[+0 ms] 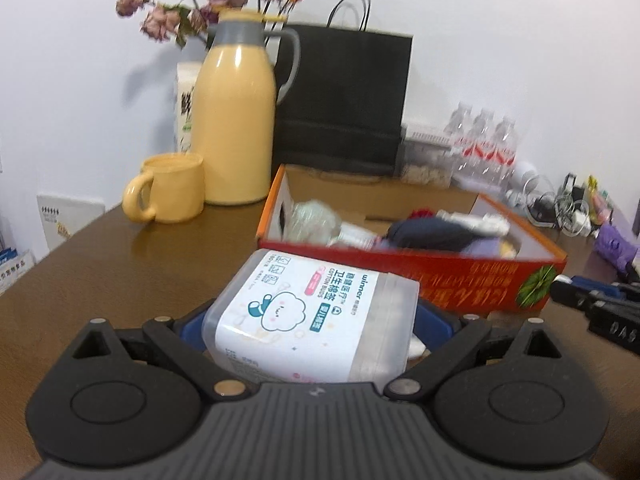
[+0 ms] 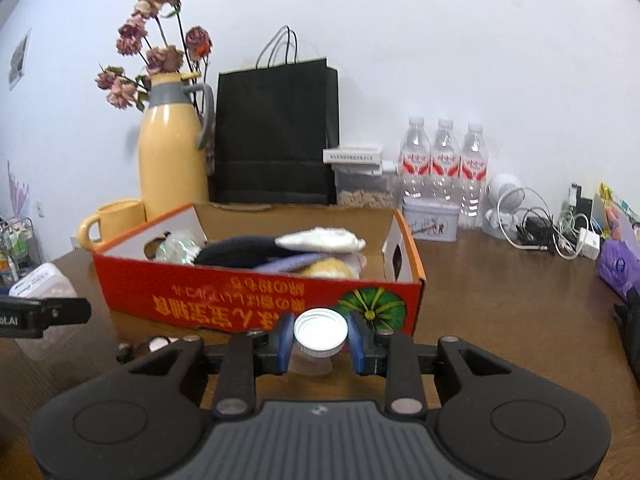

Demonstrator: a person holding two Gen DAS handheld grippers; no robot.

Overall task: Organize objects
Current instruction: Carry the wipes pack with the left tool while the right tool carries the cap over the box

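My left gripper [image 1: 316, 322] is shut on a clear cotton buds box [image 1: 316, 312] with a white label, held just in front of the red cardboard box [image 1: 432, 276]. The red cardboard box [image 2: 224, 296] holds several soft items, among them a dark cloth [image 2: 236, 254]. My right gripper [image 2: 321, 340] is shut on a small bottle with a white cap [image 2: 320, 330], close to the box's front wall. The cotton buds box [image 2: 40, 284] and the left gripper's finger [image 2: 52, 314] show at the left of the right wrist view.
A yellow thermos [image 1: 236, 128] and yellow mug [image 1: 168, 188] stand at the back left by dried flowers [image 2: 156, 44]. A black paper bag [image 2: 276, 136], three water bottles [image 2: 444, 164], a tin [image 2: 430, 224], cables [image 2: 540, 232] and a purple pack [image 2: 616, 268] line the back and right.
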